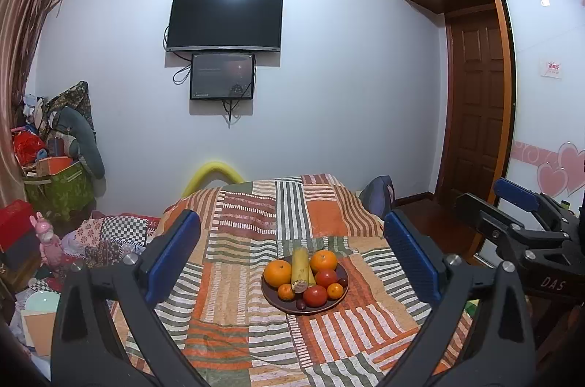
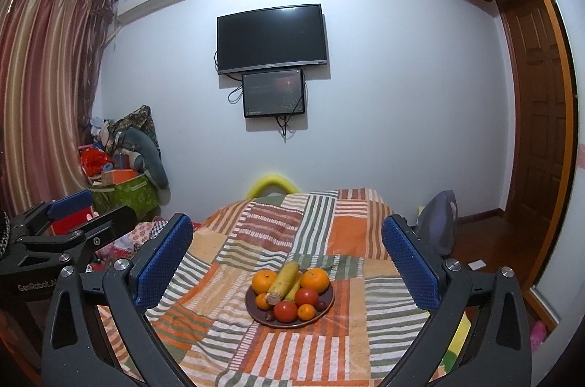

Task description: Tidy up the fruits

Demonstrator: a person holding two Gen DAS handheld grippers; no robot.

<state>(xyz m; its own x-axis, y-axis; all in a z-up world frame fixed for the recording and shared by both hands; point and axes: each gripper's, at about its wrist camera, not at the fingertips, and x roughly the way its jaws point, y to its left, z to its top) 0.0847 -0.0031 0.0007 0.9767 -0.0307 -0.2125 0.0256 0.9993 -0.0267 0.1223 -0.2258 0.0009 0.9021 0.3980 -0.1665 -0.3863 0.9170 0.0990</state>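
A dark brown plate (image 1: 329, 308) (image 2: 326, 308) sits on the patchwork cloth of the table. It holds two large oranges (image 1: 277, 273) (image 2: 264, 281), two small ones (image 1: 335, 291), two red tomatoes (image 1: 314, 295) (image 2: 285, 311), a corn cob (image 1: 300, 264) (image 2: 283, 279), a banana and small dark fruits. My left gripper (image 1: 292, 262) is open and empty, held above and before the plate. My right gripper (image 2: 289, 266) is open and empty, likewise short of the plate. Each gripper shows at the edge of the other's view, the right one (image 1: 519, 215) and the left one (image 2: 73, 219).
The striped patchwork cloth (image 1: 256, 332) covers the table. A yellow chair back (image 1: 212, 173) stands at the far edge and a grey bag (image 2: 438, 222) at the right. Piled boxes and toys (image 1: 47, 186) fill the left. A TV (image 1: 225, 19) hangs on the wall.
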